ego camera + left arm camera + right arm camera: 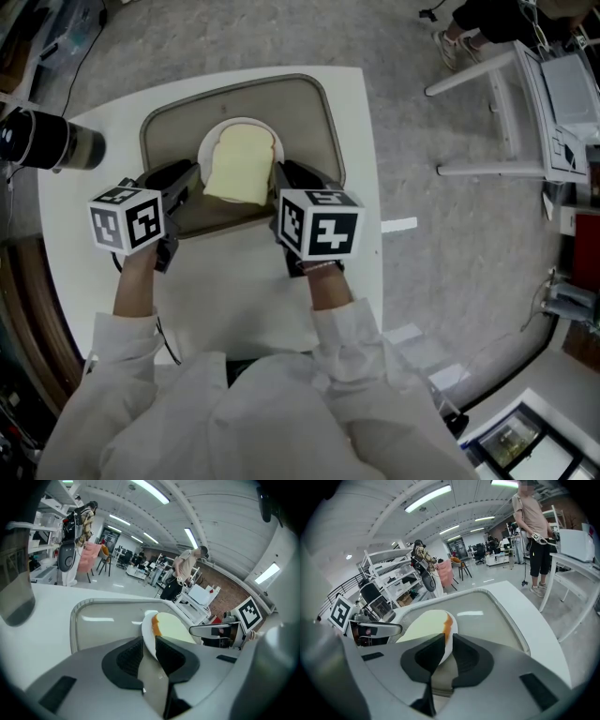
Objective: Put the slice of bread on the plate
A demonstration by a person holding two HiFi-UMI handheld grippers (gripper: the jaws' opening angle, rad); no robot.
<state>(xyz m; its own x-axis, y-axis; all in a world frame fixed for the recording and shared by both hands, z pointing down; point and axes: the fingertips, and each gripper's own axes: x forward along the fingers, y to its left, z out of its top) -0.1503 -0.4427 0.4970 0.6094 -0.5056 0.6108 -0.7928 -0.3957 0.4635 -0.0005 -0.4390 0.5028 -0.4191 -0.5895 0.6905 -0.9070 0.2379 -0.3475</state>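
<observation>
A pale slice of bread [242,164] with an orange crust lies on a small white plate [214,139], which is over the grey tray [314,108] on the white table [234,309]. My left gripper [190,178] is shut on the plate's left rim and my right gripper [282,174] on its right rim. In the left gripper view the plate [147,635] edge runs between the left gripper [149,642] jaws, with the bread [177,627] beyond. In the right gripper view the plate [448,644] rim is pinched by the right gripper [449,641], with the bread [423,626] behind it.
A dark cylindrical container [47,141] stands at the table's left edge, close to the left gripper. A white frame stand [497,103] is on the floor to the right. The tray's raised rim [520,634] surrounds the plate. A person [532,522] stands beyond the table.
</observation>
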